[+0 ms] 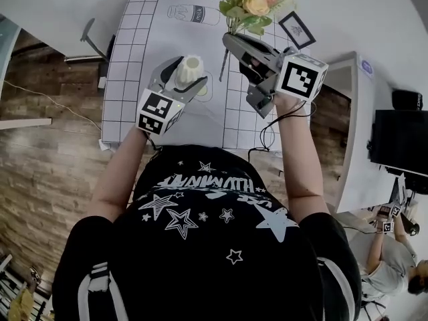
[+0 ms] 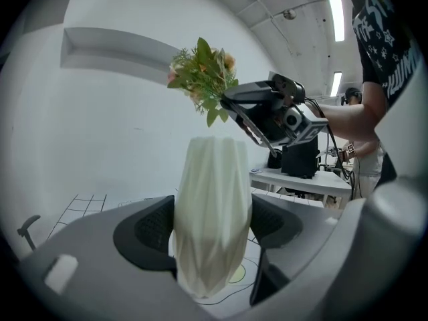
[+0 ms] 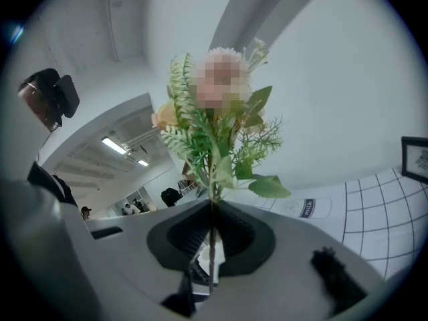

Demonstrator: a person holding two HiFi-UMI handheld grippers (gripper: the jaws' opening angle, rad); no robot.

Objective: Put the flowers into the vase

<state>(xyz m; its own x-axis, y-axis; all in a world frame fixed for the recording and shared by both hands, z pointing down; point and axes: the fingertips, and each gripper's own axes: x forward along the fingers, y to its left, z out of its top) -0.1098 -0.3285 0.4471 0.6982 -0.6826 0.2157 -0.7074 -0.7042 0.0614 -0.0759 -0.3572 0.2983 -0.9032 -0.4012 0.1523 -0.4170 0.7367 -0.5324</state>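
Left hand-held gripper (image 1: 188, 79): jaws spread wide, one dark pad on each side of the vase (image 2: 212, 206) and closed against its ribbed flanks. The vase is cream-white and faceted, upright, with an open mouth. Its foot is on the white gridded mat (image 1: 134, 59) that covers the counter (image 1: 80, 5), over a drawn outline with a yellow-green spot (image 1: 202, 91).

Right hand-held gripper (image 1: 231, 40): jaws nearly together, clamped on the thin stem of the flowers (image 3: 214, 132). In the right gripper view the stem runs straight down between the two pads and the bunch stands up above them. It has a peach bloom, green fronds and broad leaves; the top bloom is blurred over.

Where the flowers are: off the counter, carried in the air by the right hand-held gripper. In the head view the bunch (image 1: 247, 2) sits beyond and to the right of the vase, apart from it. In the left gripper view it (image 2: 202, 79) hangs above the vase mouth and a little left of centre, with the right hand-held gripper reaching in from the right behind it. The stem end is outside the vase; nothing is inside the mouth.

On the mat: a printed milk bottle drawing (image 1: 194, 13) near the far edge, and a small dark-framed picture (image 1: 297, 30) to its right, close to the flowers.

Lower right of the head view: a second person (image 1: 388, 259) at another desk.
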